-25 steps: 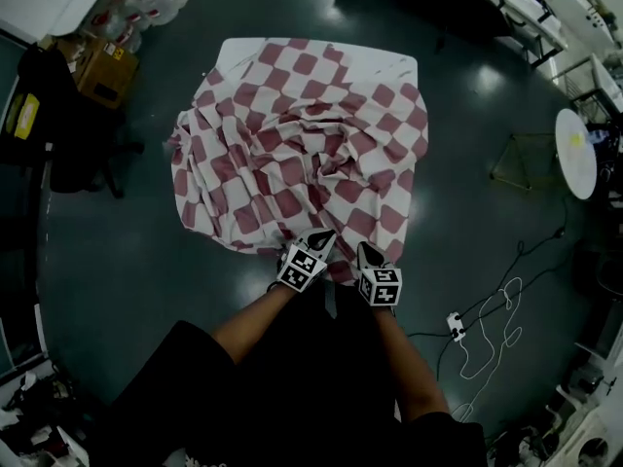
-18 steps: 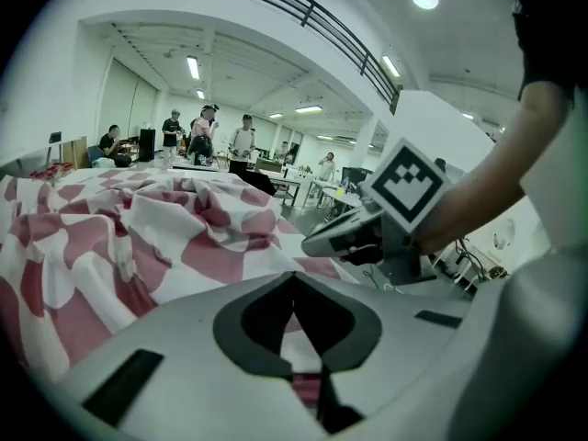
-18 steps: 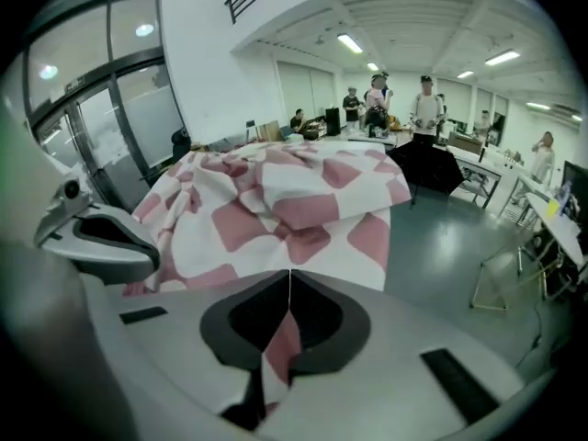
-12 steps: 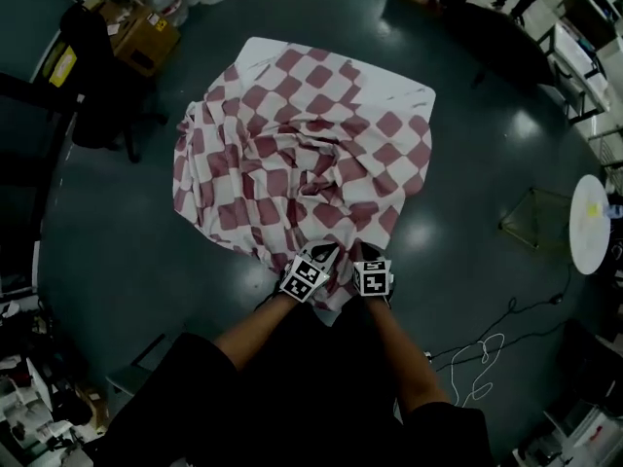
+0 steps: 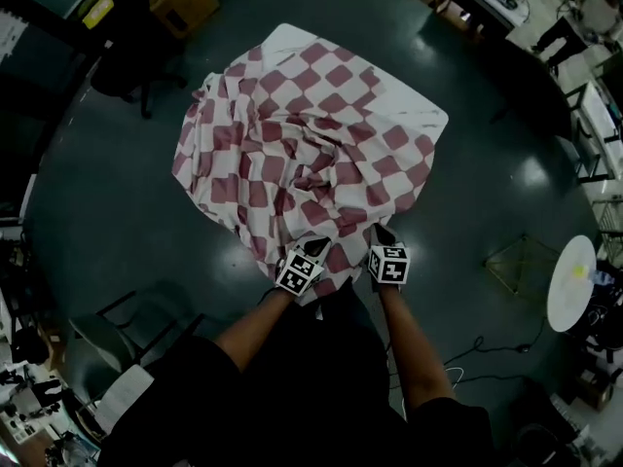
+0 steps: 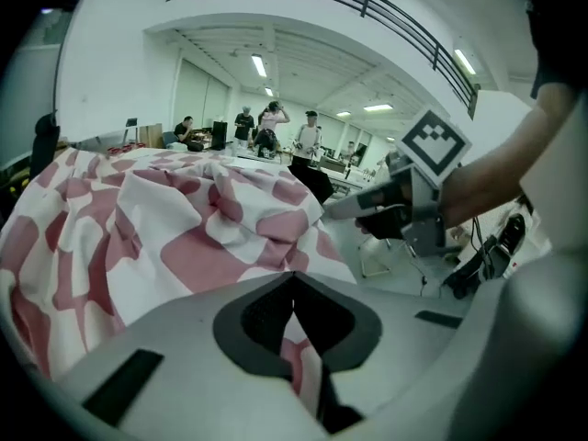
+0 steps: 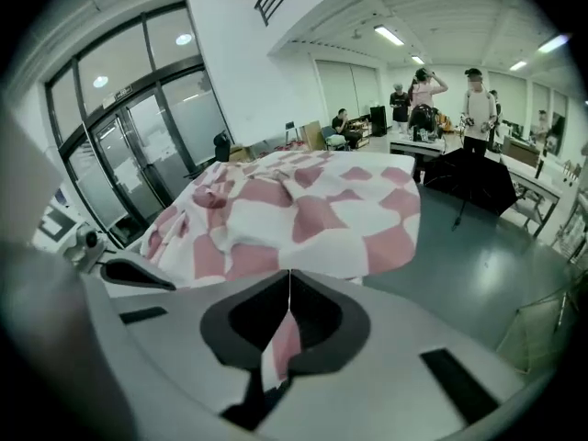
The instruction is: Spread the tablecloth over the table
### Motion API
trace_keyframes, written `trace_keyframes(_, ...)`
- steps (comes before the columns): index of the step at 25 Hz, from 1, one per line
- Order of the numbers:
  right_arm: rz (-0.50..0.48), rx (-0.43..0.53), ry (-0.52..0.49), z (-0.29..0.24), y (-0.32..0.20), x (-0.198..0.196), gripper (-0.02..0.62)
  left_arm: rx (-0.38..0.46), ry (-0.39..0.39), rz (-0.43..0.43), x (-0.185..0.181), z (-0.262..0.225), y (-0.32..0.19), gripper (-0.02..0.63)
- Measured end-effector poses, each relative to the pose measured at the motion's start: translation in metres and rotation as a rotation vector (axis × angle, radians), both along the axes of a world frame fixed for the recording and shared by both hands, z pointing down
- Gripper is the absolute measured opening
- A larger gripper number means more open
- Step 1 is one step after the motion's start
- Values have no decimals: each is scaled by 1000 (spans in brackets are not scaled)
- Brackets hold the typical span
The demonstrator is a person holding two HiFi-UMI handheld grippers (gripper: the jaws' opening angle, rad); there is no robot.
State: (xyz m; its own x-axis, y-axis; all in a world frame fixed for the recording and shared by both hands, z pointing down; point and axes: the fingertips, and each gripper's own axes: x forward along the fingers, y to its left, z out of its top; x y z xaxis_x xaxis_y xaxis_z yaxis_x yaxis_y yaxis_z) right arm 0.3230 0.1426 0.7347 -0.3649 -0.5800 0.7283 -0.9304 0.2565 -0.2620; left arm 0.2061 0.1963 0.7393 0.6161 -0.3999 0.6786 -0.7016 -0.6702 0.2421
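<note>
Cloth [image 5: 311, 134], checked red and white, lies crumpled over the desk [image 5: 289, 35]; only the corners farthest from your tools show bare. Your left tool [image 5: 313, 249] and right tool [image 5: 380, 233] sit near each other at the closest edge, each with its jaws closed on a pinch of the hem. Ahead of both tools the fabric heaps in wrinkles, and beyond your left tool it drapes off the desk's side.

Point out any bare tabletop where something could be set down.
Bare: only a white strip of the table beyond the tablecloth, along the far edges. Crowded: bunched folds mid-table; the left gripper and right gripper clamp the near hem.
</note>
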Motion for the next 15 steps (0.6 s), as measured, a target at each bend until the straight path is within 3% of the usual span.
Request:
trace_keyframes(3, -2, -8, 37, -7, -24, 23, 17, 2, 50, -63, 2, -2, -4, 8)
trace_keyframes(7, 31, -2, 49, -15, -43, 42, 17, -15, 72, -70, 5, -3, 1, 8)
trace_keyframes(11, -134, 35, 75, -15, -67, 24, 17, -10, 86, -119, 11, -5, -5, 8)
trace_keyframes(15, -346, 31, 98, 7, -83, -1, 17, -80, 181, -202, 32, -1, -12, 8)
